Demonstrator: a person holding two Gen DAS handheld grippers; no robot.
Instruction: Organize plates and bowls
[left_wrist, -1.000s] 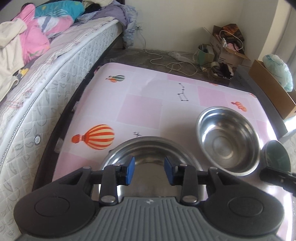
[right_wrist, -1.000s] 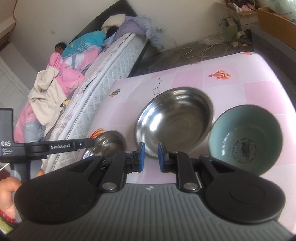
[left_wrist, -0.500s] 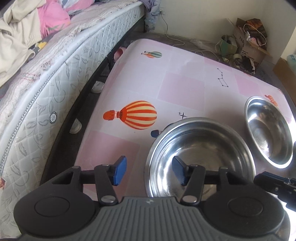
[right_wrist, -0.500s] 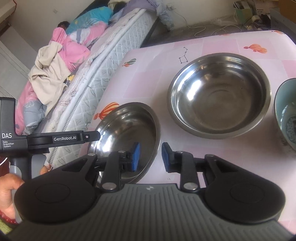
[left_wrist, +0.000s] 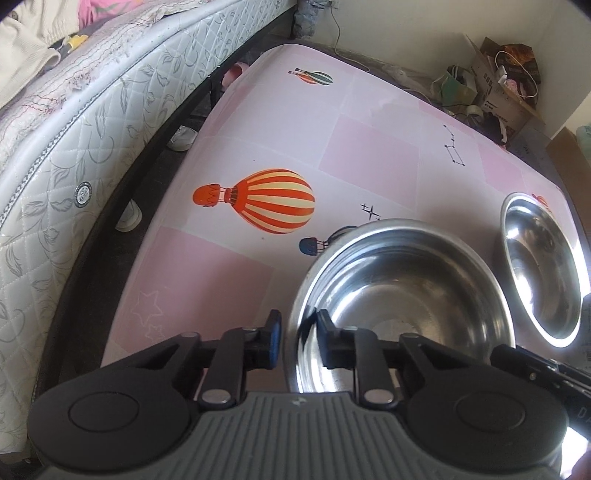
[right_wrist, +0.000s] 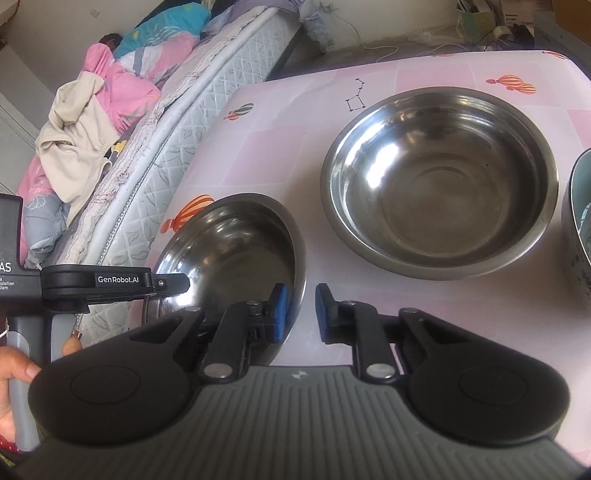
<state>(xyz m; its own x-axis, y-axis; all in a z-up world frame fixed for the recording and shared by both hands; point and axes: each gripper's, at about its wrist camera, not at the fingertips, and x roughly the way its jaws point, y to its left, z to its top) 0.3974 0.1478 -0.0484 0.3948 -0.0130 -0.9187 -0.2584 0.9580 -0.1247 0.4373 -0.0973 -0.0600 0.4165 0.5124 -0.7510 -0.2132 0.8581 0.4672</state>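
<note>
- Left gripper (left_wrist: 298, 338): jaws straddle the near-left rim of the smaller steel bowl (left_wrist: 402, 306), one pad outside the wall, one inside; a sliver of gap shows at the outer pad, so cannot tell if the rim is truly pinched
- Smaller steel bowl sits at 5 o'clock on the pink table (left_wrist: 369, 155), looks tilted in the right wrist view (right_wrist: 236, 243)
- Larger steel bowl (right_wrist: 439, 181) stands flat on the table at 1 o'clock from the smaller one, close beside it but apart; seen at 3 o'clock in the left view (left_wrist: 543, 269)
- Right gripper (right_wrist: 300, 314): jaws apart, holding nothing, hovering over bare table just right of the smaller bowl's rim
- Pale green bowl (right_wrist: 578, 225) at 3 o'clock, cut off by the frame edge, just beside the larger steel bowl
- Mattress (left_wrist: 74, 122) runs along the table's left side, from 7 to 11 o'clock
- Cardboard box (left_wrist: 498, 85) with clutter on the floor at 1 o'clock
</note>
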